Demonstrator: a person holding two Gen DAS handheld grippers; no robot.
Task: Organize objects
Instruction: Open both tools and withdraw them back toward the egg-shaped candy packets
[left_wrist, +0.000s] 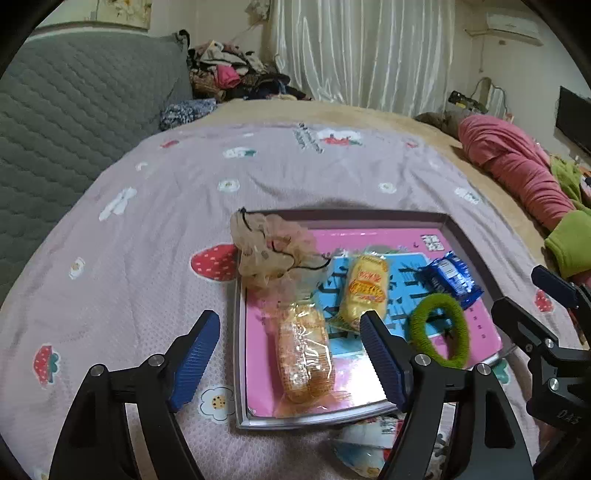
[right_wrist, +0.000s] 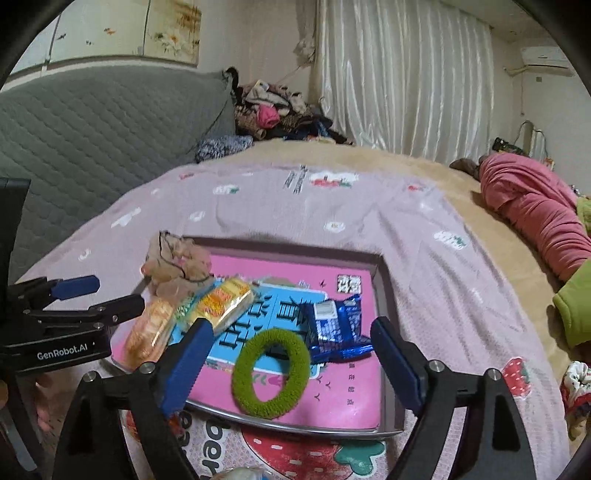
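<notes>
A shallow tray (left_wrist: 239, 354) (right_wrist: 388, 295) with a pink and blue printed floor lies on the bed. In it are a clear pack of orange biscuits (left_wrist: 304, 354) (right_wrist: 147, 332), a yellow snack pack (left_wrist: 365, 288) (right_wrist: 225, 302), a blue wrapped snack (left_wrist: 452, 277) (right_wrist: 334, 325), a green hair tie (left_wrist: 439, 330) (right_wrist: 271, 371) and a beige mesh scrunchie (left_wrist: 269, 251) (right_wrist: 177, 262) on the far left corner. My left gripper (left_wrist: 288, 354) hangs open above the biscuit pack, touching nothing. My right gripper (right_wrist: 291, 363) is open above the green hair tie, with nothing held.
The bed wears a lilac strawberry-print sheet (left_wrist: 147, 229). A grey quilted headboard (left_wrist: 74, 122) rises at left, with piled clothes (left_wrist: 229, 74) behind. Pink and green garments (left_wrist: 517, 170) lie at the right edge. A white scrunchie (right_wrist: 576, 387) sits right of the tray.
</notes>
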